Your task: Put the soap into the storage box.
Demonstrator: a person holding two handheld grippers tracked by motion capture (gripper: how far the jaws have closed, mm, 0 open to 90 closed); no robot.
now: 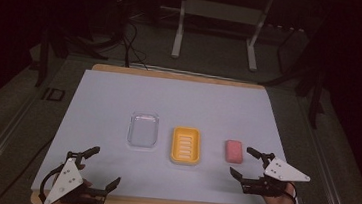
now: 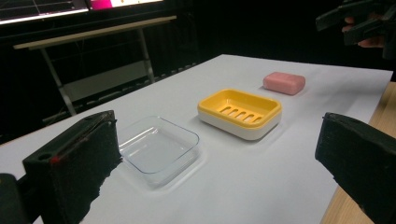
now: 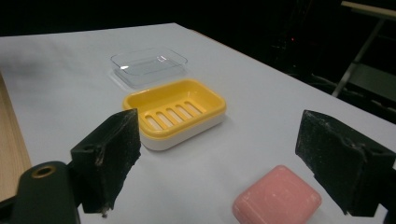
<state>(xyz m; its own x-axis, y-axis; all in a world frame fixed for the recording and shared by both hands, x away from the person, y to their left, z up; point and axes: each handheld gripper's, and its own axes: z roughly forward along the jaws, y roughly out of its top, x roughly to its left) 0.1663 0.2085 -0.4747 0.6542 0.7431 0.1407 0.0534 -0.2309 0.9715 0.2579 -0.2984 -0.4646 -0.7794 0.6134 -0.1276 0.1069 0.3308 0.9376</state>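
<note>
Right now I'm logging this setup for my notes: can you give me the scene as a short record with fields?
surface: white sheet on a wooden table
left item: clear plastic rectangular lid, empty
middle item: yellow slotted soap dish, empty
right item: pink rounded soap bar, on the sheet
right claw: open, beside the soap bar
left claw: open, holding nothing

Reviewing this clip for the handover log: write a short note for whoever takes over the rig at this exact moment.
Left gripper: open, holds nothing, near the table's front edge.
Right gripper: open, empty, beside the pink soap bar, not touching it.
Things: clear lid, yellow soap dish and soap lie in a row on the white sheet, all apart.
Done: nothing yet.
Left: probably grasp the soap, set it in the dish, perhaps add the lid.
</note>
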